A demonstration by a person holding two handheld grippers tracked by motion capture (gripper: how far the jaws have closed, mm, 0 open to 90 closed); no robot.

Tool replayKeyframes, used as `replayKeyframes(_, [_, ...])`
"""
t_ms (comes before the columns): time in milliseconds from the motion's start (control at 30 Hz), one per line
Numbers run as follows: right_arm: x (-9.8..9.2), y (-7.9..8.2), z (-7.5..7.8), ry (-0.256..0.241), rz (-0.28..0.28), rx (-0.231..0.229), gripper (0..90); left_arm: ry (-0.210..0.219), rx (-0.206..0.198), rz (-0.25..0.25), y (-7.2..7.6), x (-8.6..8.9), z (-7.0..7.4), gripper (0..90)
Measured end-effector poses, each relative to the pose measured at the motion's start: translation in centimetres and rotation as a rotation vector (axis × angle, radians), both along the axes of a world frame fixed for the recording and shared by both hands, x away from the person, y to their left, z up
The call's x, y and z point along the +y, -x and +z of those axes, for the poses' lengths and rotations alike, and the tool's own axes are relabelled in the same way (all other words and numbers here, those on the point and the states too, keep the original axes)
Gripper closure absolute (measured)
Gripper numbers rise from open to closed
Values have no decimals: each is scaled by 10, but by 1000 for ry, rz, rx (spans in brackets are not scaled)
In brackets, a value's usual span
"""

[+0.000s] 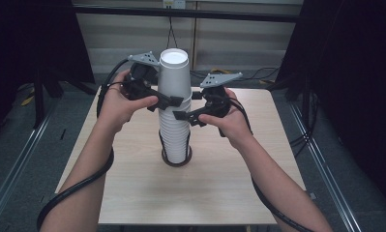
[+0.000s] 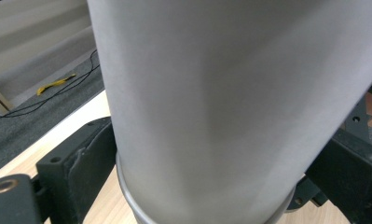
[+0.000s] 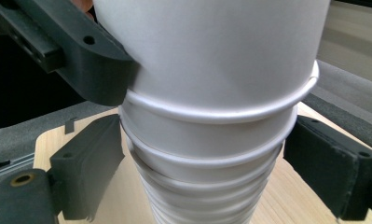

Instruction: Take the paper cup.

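Observation:
A tall stack of upturned white paper cups (image 1: pixel 175 133) stands in a black ring (image 1: pixel 176 162) at the middle of the wooden table (image 1: pixel 132 193). The top cup (image 1: pixel 173 72) sits highest, its rolled rim (image 3: pixel 230 114) a little above the rims below. My left gripper (image 1: pixel 172 98) comes in from the left and is shut on the top cup (image 2: pixel 211 93), one jaw pressed on each side. My right gripper (image 1: pixel 182 111) comes in from the right, lower down, and is shut on the stack (image 3: pixel 207 158) just under that rim.
Black cables (image 1: pixel 74 191) trail from both grippers along the person's forearms. Dark frame posts (image 1: pixel 38 92) stand left and right of the table, and metal rails run along the floor. A yellow scrap (image 2: pixel 55 84) lies on the grey floor.

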State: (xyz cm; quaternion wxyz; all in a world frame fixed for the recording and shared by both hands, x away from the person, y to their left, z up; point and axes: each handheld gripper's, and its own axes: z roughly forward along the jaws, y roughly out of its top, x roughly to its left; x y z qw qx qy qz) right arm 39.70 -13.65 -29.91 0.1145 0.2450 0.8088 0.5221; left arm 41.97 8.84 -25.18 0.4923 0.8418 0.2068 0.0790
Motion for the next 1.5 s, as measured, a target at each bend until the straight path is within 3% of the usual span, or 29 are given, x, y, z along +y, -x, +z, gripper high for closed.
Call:
replayKeyframes(267, [0, -1, -2, -23, 2, -6, 112, -14, -11, 11, 1, 0, 3, 69])
replayKeyframes(367, [0, -1, -3, -29, 3, -9, 115, 2, -15, 21, 1, 1, 6, 76])
replayKeyframes(467, [0, -1, -3, -5, 5, -18, 123, 19, -28, 19, 2, 3, 13, 130])
replayKeyframes(700, [0, -1, -4, -5, 5, -20, 120, 21, -52, 14, 3, 2, 10, 125])
replayKeyframes(867, [0, -2, -7, -12, 0, -6, 126, 25, -41, 20, 1, -3, 4, 104])
replayKeyframes(1033, [0, -2, -7, -9, -2, -2, 126, 2, -54, 31, 4, -3, 8, 120])
replayKeyframes(1100, [0, -2, -7, -7, -1, -1, 124, 24, -40, 38, 3, -2, 11, 128])
replayKeyframes(1200, [0, -3, -6, -8, 2, -1, 124, 37, -56, 41, 5, 1, 16, 141])
replayKeyframes(1267, [0, -3, -7, -8, 5, -1, 123, 23, -63, 37, 6, 1, 19, 150])
replayKeyframes(1333, [0, -3, -7, -12, 2, -2, 122, 39, -60, 37, 4, 1, 18, 149])
replayKeyframes(1500, [0, -3, -7, -8, 1, -2, 122, 25, -82, 35, 5, -2, 14, 130])
